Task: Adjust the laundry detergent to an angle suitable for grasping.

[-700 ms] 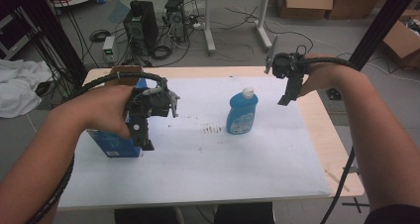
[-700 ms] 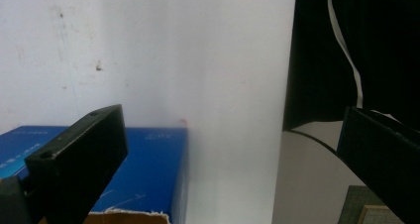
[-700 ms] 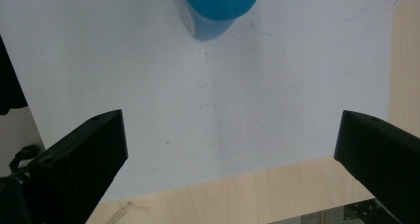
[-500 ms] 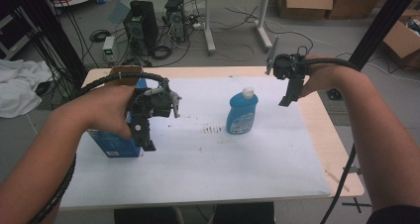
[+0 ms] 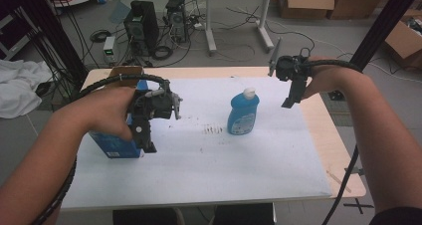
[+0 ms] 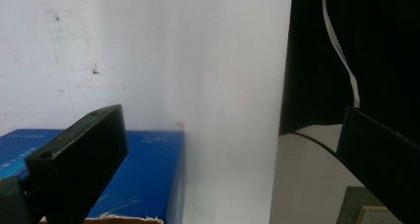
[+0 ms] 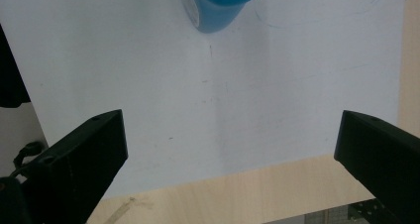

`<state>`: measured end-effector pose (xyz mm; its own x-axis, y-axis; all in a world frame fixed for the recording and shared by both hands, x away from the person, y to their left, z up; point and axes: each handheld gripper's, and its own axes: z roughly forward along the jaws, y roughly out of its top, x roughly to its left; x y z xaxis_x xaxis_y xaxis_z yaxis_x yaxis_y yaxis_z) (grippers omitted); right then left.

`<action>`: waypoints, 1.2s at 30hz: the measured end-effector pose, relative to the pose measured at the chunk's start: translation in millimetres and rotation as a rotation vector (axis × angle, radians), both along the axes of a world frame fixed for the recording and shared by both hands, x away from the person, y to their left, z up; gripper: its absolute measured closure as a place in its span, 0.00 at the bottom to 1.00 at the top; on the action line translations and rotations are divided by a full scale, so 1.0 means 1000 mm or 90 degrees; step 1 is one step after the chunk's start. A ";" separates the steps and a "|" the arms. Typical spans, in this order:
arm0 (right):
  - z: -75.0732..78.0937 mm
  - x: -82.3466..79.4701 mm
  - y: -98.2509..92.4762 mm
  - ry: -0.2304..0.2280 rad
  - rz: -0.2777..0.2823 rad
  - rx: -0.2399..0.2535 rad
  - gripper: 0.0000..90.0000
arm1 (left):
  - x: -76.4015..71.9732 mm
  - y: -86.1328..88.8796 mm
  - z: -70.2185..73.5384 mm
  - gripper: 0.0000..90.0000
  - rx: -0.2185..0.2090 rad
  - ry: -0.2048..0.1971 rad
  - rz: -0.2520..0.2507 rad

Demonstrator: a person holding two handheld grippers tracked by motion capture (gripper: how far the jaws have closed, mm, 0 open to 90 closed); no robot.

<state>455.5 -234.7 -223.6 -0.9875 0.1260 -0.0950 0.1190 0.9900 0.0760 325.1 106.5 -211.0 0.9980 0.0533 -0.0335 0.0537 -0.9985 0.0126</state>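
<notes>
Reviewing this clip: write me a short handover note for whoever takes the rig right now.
Left tongs: open, holding nothing, hovering just over the blue box, which stands at the left of the white sheet.
Right tongs: open, holding nothing, raised above the sheet's far right, apart from the blue bottle.
Bottle stands upright mid-sheet, white cap on.
Done: nothing gripped so far.
Left: probably close each pair of tongs on its nearest item, box for the left, bottle for the right.
</notes>
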 end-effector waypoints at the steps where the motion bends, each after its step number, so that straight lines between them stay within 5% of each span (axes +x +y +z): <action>1: 0.001 0.000 0.001 -0.002 0.002 -0.001 0.00 | 0.000 0.000 0.000 0.00 -0.001 0.001 0.000; 20: 0.023 0.007 0.050 -0.009 0.098 0.004 0.00 | 0.000 0.005 0.000 0.00 0.006 0.001 0.018; 26: 0.015 0.011 0.072 0.000 0.141 0.000 0.00 | 0.001 0.006 -0.004 0.00 0.010 0.008 0.019; 36: -0.010 0.021 0.094 0.019 0.153 -0.026 0.00 | 0.000 0.008 0.000 0.00 -0.002 0.003 0.020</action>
